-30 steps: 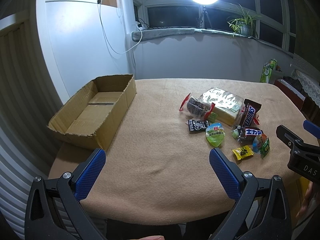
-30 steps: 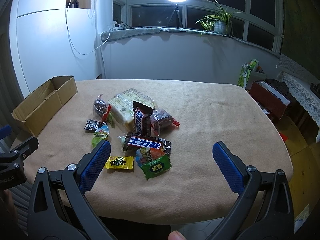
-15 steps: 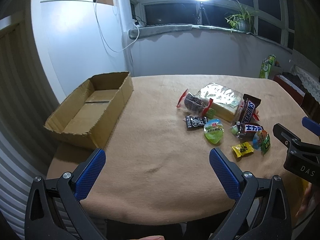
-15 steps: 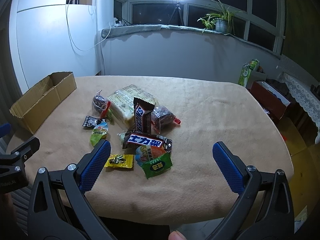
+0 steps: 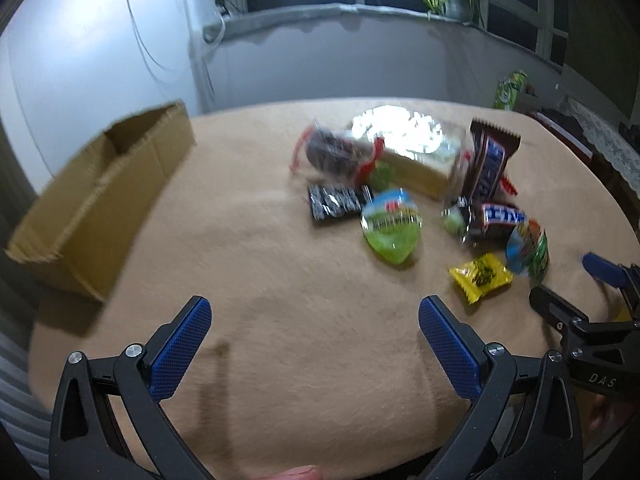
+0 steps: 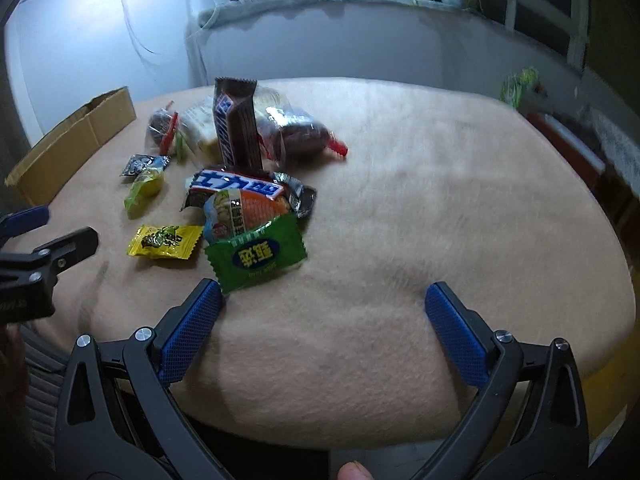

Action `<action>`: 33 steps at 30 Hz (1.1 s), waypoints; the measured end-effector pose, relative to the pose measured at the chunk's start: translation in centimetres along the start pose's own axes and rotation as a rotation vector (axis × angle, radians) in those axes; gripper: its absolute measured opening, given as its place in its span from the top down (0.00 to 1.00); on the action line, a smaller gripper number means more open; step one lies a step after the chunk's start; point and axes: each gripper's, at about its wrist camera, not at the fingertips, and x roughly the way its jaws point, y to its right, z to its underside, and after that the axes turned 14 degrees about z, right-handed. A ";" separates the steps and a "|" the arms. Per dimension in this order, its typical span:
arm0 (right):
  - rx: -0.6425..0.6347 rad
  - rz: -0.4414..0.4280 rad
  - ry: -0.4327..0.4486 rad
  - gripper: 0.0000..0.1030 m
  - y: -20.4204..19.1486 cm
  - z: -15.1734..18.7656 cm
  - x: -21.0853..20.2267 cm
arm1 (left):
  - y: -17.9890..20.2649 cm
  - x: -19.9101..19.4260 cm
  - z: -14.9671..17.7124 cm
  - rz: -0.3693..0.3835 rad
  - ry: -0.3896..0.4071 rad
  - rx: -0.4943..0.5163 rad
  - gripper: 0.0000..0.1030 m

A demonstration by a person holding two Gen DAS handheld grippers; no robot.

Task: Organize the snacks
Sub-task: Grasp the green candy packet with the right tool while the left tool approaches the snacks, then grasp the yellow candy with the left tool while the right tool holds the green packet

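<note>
Hovering over a tan-covered counter [image 5: 280, 360], the left hand-held gripper [image 5: 316, 320] and the right hand-held gripper [image 6: 324, 308] both hang spread wide, grasping nothing. A heap of snacks [image 6: 240, 168] lies mid-counter: a brown chocolate bar [image 6: 236, 124] propped upright, a green packet [image 6: 256, 258] just beside the right gripper's left finger, and a yellow candy [image 6: 164, 242] next to it. An open cardboard box [image 5: 100, 200] sits well apart at the counter's left edge.

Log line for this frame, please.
phase: approach | left gripper: open, empty | right gripper: open, empty | snacks: on table | cardboard box: empty
</note>
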 end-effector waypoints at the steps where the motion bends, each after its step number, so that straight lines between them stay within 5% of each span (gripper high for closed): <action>1: -0.012 -0.010 0.022 0.00 0.0 0.1 0.0 | -0.3 0.5 0.2 0.023 -0.017 -0.008 0.00; 3: -0.030 -0.043 0.037 0.00 0.3 0.2 0.3 | -0.9 1.5 0.6 0.058 -0.038 -0.028 0.00; 10: -0.058 -0.105 0.071 0.03 -0.6 -0.8 0.2 | -1.8 0.6 2.5 0.137 0.118 0.032 0.00; 14: -0.078 -0.121 0.104 0.24 -1.4 -0.7 0.0 | -1.8 -0.3 1.4 0.222 0.093 0.016 0.00; 16: -0.078 -0.140 0.111 0.46 -1.5 -0.8 -0.1 | -1.3 -0.4 1.0 0.278 0.100 0.034 0.00; 20: -0.106 -0.160 0.115 0.60 -1.4 -0.5 -0.6 | 1.5 -0.2 0.9 0.333 0.083 0.125 0.01; 28: -0.055 -0.190 0.114 0.63 0.9 0.5 -1.0 | 4.7 1.5 -0.4 0.414 0.016 0.206 0.38; 33: 0.008 -0.153 0.112 0.63 2.8 0.5 -0.7 | 6.3 2.5 -0.6 0.369 -0.007 0.238 0.59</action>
